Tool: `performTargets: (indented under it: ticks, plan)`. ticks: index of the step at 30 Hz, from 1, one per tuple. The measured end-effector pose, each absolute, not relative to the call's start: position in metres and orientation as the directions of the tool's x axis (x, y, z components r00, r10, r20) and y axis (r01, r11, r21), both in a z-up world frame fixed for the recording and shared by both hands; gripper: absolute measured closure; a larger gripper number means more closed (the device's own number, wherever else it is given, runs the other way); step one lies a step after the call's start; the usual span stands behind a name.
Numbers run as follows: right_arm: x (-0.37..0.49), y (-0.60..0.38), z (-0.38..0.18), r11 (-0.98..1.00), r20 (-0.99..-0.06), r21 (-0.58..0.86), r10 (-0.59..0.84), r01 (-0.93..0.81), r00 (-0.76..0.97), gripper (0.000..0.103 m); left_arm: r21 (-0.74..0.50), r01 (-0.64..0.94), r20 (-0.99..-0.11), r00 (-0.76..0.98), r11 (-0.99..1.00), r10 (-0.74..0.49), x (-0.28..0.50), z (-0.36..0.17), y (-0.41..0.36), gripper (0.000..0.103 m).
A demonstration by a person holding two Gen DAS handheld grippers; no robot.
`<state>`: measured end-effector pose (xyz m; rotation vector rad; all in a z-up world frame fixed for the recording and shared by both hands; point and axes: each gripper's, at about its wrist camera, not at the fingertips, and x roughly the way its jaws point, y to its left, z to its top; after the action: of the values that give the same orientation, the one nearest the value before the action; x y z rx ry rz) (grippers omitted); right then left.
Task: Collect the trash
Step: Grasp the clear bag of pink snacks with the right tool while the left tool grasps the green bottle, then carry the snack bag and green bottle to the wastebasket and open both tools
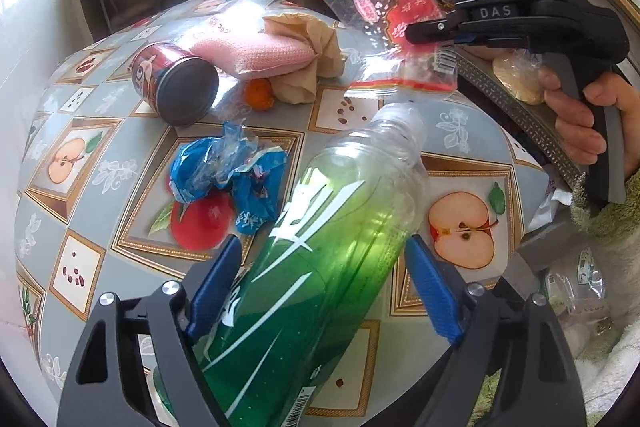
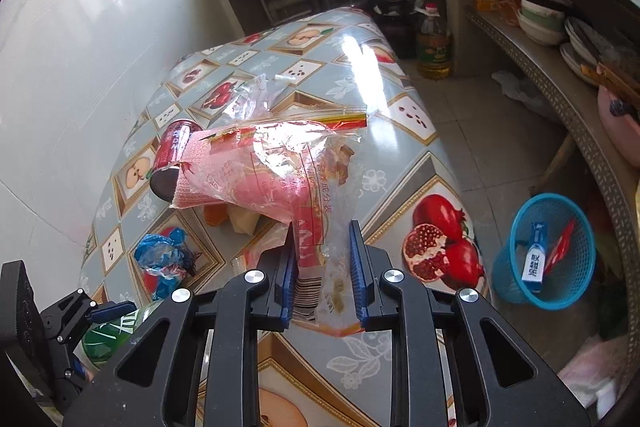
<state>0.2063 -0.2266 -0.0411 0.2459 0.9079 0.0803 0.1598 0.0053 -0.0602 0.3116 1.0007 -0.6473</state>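
Tabletop (image 2: pixel 404 143) with fruit-patterned cover, bearing most of the remaining litter. On the floor to its right stands the blue mesh basket (image 2: pixel 516 263), already holding a few small wrappers: collection is judged begun but far from complete. Green plastic bottle (image 1: pixel 320 259): lies between the fingers of the left tool (image 1: pixel 322 283), whose blue pads flank it with a gap visible on the right side; whether the grip has closed cannot be told. Clear and red plastic bag (image 2: pixel 296 163): pinched at its lower end by the right tool (image 2: pixel 323 267), jaws drawn in on the film, the bag apparently lifted off the tabletop. Still uncollected: pink packet (image 1: pixel 256 53), red can (image 1: pixel 176 83) on its side, crumpled blue wrapper (image 1: pixel 224 175), brown paper (image 1: pixel 308 67), small orange scrap (image 1: pixel 260 95).
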Motion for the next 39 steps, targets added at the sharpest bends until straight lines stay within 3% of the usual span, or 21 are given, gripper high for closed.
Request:
performTargets:
  ticks: [5,9,20,39]
  plan:
    - [0.185,-0.241,-0.036,0.959,-0.752,0.278,0.181,0.056,0.634,0.082,0.058,0.673,-0.883,0.379,0.738,-0.276,0.155,-0.067,-0.006,0.022]
    - [0.168,-0.246,-0.032,0.957,-0.740,0.286,0.182,0.057,0.647,0.082,0.133,0.687,-0.895,0.392,0.714,-0.211,0.151,-0.073,-0.012,0.034]
    - [0.142,-0.253,-0.038,0.945,-0.727,0.322,0.210,0.056,0.653,0.082,0.116,0.669,-0.883,0.409,0.734,-0.233,0.142,-0.070,-0.014,0.038]
    - [0.128,-0.264,-0.033,0.936,-0.707,0.347,0.220,0.059,0.672,0.083,-0.165,0.550,-0.802,0.409,0.819,-0.436,0.142,-0.048,0.014,0.041]
